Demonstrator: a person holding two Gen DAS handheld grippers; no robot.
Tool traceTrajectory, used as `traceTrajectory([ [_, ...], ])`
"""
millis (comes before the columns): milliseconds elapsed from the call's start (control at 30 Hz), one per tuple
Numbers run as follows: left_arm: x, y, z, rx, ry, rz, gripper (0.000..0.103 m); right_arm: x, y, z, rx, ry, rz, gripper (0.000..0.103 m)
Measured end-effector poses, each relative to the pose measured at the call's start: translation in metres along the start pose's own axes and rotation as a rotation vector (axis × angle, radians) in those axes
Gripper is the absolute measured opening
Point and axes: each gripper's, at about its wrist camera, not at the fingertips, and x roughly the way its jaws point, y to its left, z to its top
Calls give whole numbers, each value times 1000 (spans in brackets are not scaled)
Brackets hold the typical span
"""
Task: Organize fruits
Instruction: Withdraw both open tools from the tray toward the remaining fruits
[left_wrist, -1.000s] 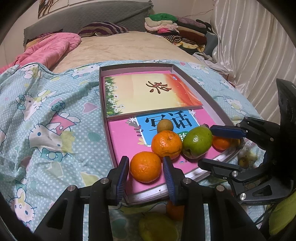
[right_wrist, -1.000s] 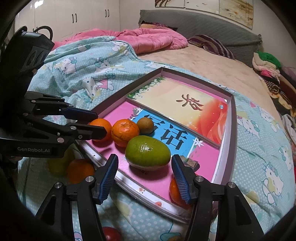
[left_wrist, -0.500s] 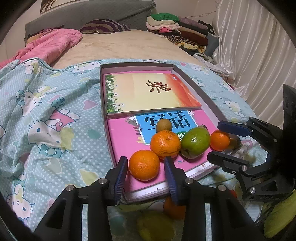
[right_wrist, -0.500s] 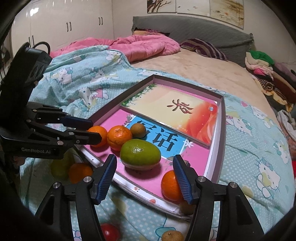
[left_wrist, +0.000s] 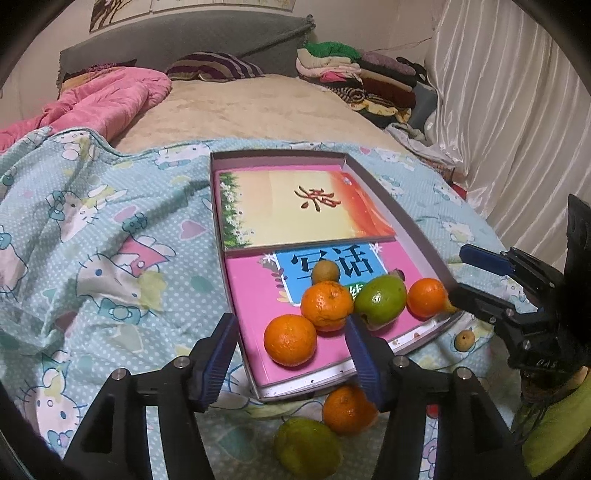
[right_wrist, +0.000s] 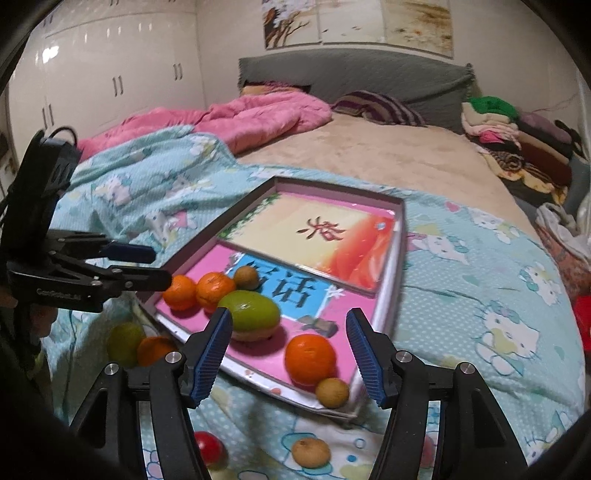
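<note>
Both grippers are hovering at the near edge of the shallow box (left_wrist: 399, 221); jaws of both are standing wide apart, nothing held.

Left to right, left wrist view: the left gripper (left_wrist: 291, 363) is framing the near-left orange (left_wrist: 290, 339), not touching it. Beside that fruit a second orange (left_wrist: 327, 305) is sitting against a small brown fruit (left_wrist: 325, 271), possibly a kiwi, and the green mango (left_wrist: 380, 300). A third orange (left_wrist: 427, 297) is resting by the box's right wall. The right gripper (left_wrist: 458, 275) is reaching in from the right, just past that wall.

Progress, as a judgement: five fruits are lying inside the box, clustered at the near end; the sorting looks partly done.

Remaining on the Hello Kitty bedsheet (left_wrist: 92, 240): a loose orange (left_wrist: 345, 409) and a green-yellow fruit (left_wrist: 306, 448) are lying just below the box front. In the right wrist view, the right gripper (right_wrist: 290, 354) is facing that corner; a small tan fruit (right_wrist: 331, 393) is perching at the box's near corner, whether in or out I cannot tell, with another tan fruit (right_wrist: 310, 451) and a red fruit (right_wrist: 208, 446) outside on the sheet.

Obstacles: the box wall and the crowded near end are leaving little set-down room.
</note>
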Motion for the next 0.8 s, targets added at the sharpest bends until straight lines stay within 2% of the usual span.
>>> traceTrajectory([
  [167, -7, 0, 2, -11, -21, 3, 67, -10, -2, 2, 32, -34, 8, 70],
  [300, -13, -2, 2, -2, -31, 10, 79, -15, -2, 2, 40, -53, -4, 72],
  [633, -33, -8, 2, 25, -81, 25, 87, -33, 4, 4, 26, -108, -54, 75],
  [800, -38, -12, 0, 42, -97, 39, 88, -39, 8, 4, 22, -123, -42, 76],
])
